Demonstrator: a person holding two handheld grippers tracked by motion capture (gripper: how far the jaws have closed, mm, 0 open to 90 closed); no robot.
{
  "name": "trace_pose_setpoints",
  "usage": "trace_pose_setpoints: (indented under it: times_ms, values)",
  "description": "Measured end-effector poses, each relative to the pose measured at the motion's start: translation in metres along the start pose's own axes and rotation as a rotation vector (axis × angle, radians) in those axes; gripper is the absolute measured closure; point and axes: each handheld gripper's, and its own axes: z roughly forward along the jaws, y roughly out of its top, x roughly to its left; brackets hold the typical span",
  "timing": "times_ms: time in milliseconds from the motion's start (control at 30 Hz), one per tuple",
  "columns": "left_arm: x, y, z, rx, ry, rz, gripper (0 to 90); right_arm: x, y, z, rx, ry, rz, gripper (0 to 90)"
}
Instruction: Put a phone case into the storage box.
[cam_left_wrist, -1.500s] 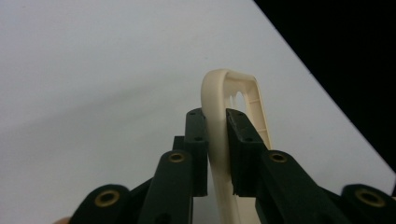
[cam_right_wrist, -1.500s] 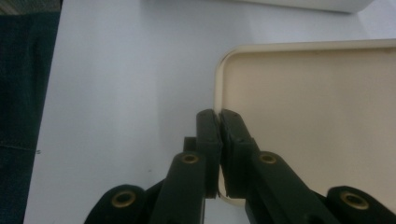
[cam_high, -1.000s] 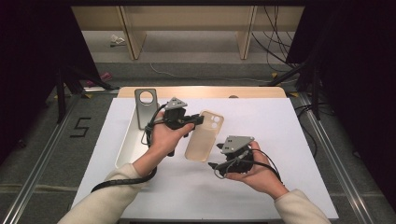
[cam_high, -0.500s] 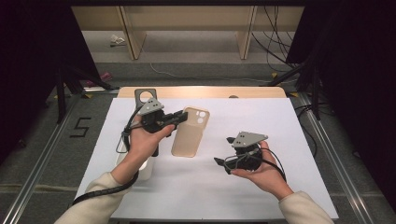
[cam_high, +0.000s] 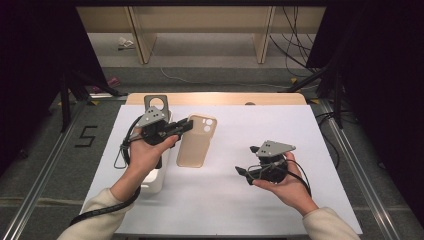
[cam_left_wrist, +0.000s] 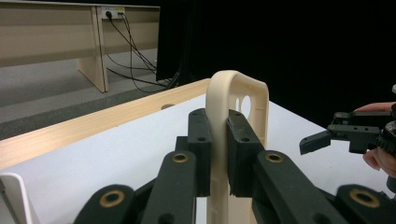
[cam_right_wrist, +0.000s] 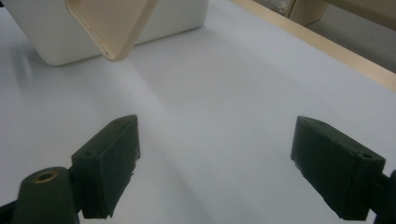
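Observation:
A beige phone case hangs tilted just above the white table, camera cutouts at its far end. My left gripper is shut on its long left edge; in the left gripper view the black pads press on the case's rim. My right gripper is low over the table to the right, apart from the case. Its jaws have just been opening and stand wide with nothing between them. The case's corner shows at the top of the right gripper view.
A white tray lies under my left forearm, near the table's left edge. A dark grey plate with a round hole stands at its far end. The white box wall is behind the case. A wooden strip borders the far edge.
My left gripper has carried the beige case left and farther back, away from the right gripper. The right gripper has drifted a little to the right and its jaws have spread.

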Motion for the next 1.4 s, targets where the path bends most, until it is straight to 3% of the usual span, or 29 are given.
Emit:
trace_pose_setpoints:
  times_ms: [867, 1400]
  values:
    - [0.02, 0.018, -0.027, -0.084, 0.045, -0.013, 81.5, -0.013, -0.012, -0.018, -0.024, -0.053, 0.044, 16.4]
    - [0.034, 0.025, -0.039, -0.1, 0.091, 0.006, 81.5, -0.021, -0.021, -0.034, -0.031, -0.089, 0.069, 16.4]
